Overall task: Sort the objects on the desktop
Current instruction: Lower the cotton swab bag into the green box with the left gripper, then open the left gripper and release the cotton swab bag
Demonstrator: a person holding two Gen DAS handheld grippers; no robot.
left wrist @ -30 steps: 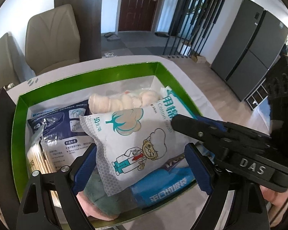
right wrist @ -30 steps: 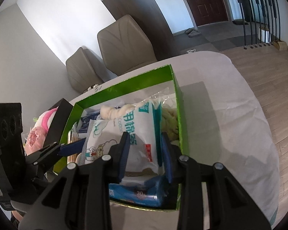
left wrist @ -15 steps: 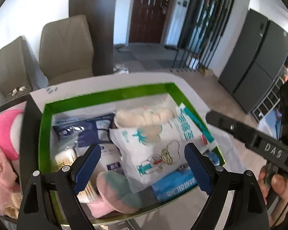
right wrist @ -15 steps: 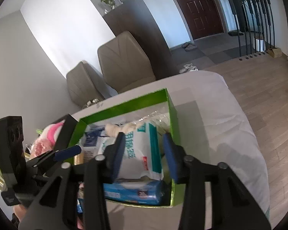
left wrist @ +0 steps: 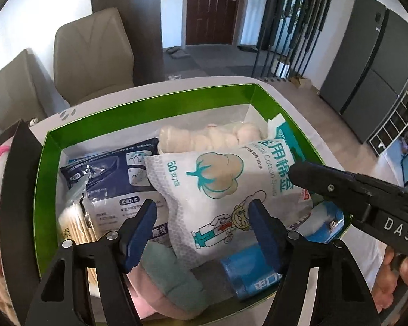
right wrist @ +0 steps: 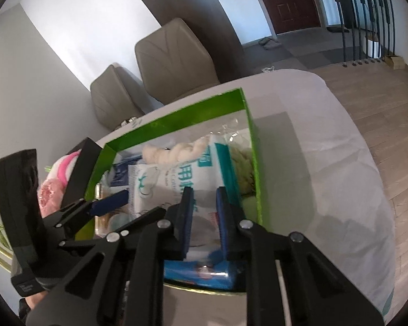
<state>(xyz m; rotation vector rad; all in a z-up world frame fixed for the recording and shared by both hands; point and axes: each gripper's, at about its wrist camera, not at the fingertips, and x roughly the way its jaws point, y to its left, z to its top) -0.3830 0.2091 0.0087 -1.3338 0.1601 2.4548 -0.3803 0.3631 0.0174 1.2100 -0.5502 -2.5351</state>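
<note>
The cotton bag [left wrist: 217,190] lies atop the green box [left wrist: 49,168] between the left gripper [left wrist: 204,225] and its open jaws (right gripper [right wrist: 204,217] narrowly parted, empty), so closing follows.

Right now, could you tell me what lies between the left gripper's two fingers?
In the left wrist view, the white cotton-swab pack lies between the left gripper's open fingers.

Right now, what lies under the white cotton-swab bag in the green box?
Under the cotton-swab bag: a second teal-printed pack, a blue pack and a navy packet. The box floor beneath is hidden.
</note>
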